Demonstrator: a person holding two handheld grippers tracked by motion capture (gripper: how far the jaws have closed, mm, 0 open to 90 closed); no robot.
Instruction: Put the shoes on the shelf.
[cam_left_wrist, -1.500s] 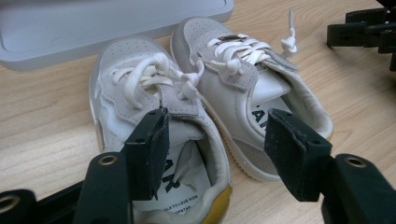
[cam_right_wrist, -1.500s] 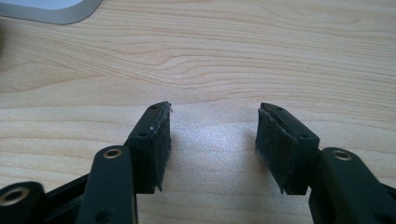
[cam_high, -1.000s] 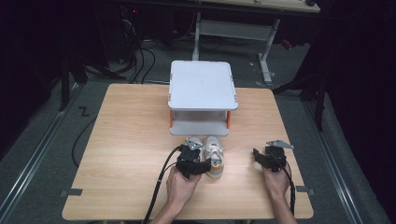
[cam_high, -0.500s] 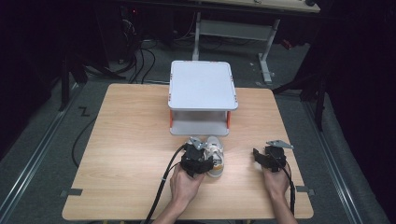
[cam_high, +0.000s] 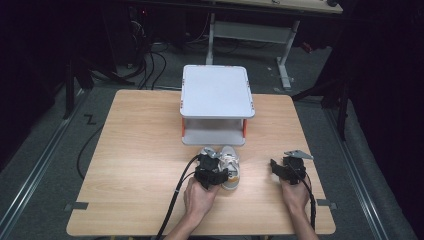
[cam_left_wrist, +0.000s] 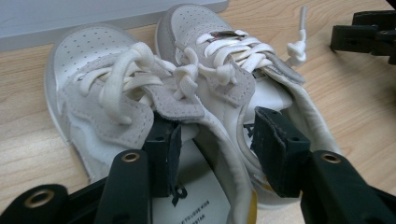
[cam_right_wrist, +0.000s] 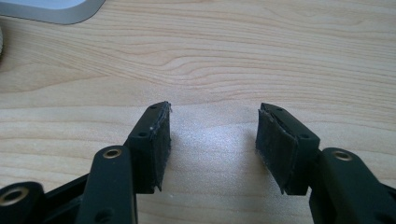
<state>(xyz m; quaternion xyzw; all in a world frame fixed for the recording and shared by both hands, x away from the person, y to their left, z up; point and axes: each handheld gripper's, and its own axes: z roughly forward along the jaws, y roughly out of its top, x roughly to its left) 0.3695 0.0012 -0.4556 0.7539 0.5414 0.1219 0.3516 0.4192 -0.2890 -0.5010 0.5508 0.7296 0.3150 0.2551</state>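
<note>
A pair of small white and grey lace-up shoes stands side by side on the wooden table (cam_high: 140, 150), toes toward the white shelf. The left shoe (cam_left_wrist: 93, 84) and the right shoe (cam_left_wrist: 219, 51) touch along their inner sides, and the pair (cam_high: 229, 161) is just in front of the shelf. My left gripper (cam_left_wrist: 215, 135) (cam_high: 212, 169) is open, with one jaw down inside each shoe's opening, so the two inner collars lie between the jaws. My right gripper (cam_right_wrist: 212, 121) (cam_high: 284, 165) is open over bare wood to the right of the shoes.
A white two-level shelf (cam_high: 216, 92) with orange posts stands at the back middle of the table; its lower edge (cam_left_wrist: 70, 18) is just beyond the toes. The right gripper (cam_left_wrist: 369, 35) appears far off in the left gripper view. Bare wood lies left and right.
My left gripper has moved forward a little, over the heels of the shoes and into their openings. The right gripper has stayed where it was.
</note>
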